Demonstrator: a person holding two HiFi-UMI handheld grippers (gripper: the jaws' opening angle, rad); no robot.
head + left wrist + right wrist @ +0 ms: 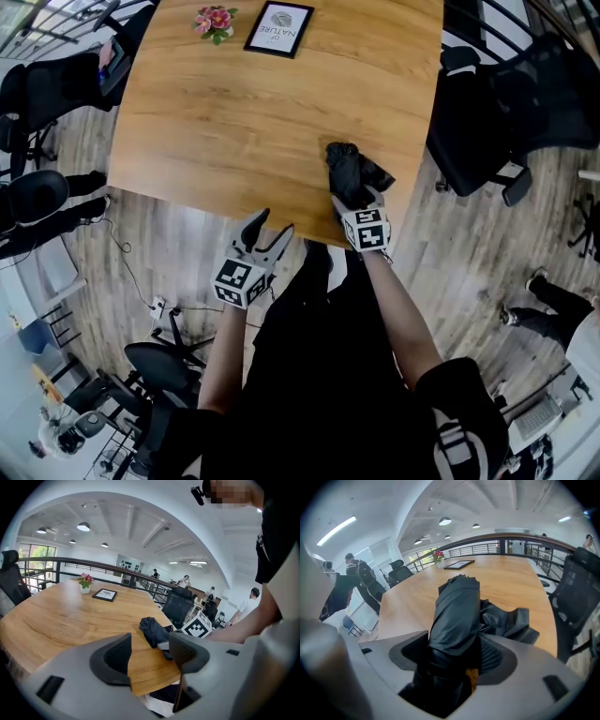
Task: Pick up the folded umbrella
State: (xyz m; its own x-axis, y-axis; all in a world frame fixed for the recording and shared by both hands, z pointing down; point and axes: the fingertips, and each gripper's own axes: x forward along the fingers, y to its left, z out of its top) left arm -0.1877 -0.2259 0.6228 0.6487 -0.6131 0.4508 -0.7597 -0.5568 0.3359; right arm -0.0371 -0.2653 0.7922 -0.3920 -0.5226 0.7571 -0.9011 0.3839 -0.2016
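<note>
Wooden table (262, 122), seen from above. Far end: a small pot of pink flowers (216, 21) and, just beside it, a black picture frame (278, 29) with a white card inside; both are well apart from the work. The folded umbrella (349, 169) is black and lies on the tabletop close to the near edge, on your right side, its length running away from you. A loose fold of its fabric flares out to the right. Your right gripper (356, 195) points steeply down over the umbrella's near end. In the right gripper view the bundle fills the gap between the jaws: they stand wide, one pad against each flank of the fabric, grasping the umbrella low on its near end. The umbrella rests on the wood along the rest of its length, not lifted. Your left gripper (272, 225) hangs just off the table's near edge, left of the umbrella and apart from it. Its jaws are spread and released, with nothing between them; past them the left gripper view shows only bare tabletop and the table's edge, with the umbrella off to the right. Black office chairs (525, 103) stand around the table on the plank floor (469, 253).
</note>
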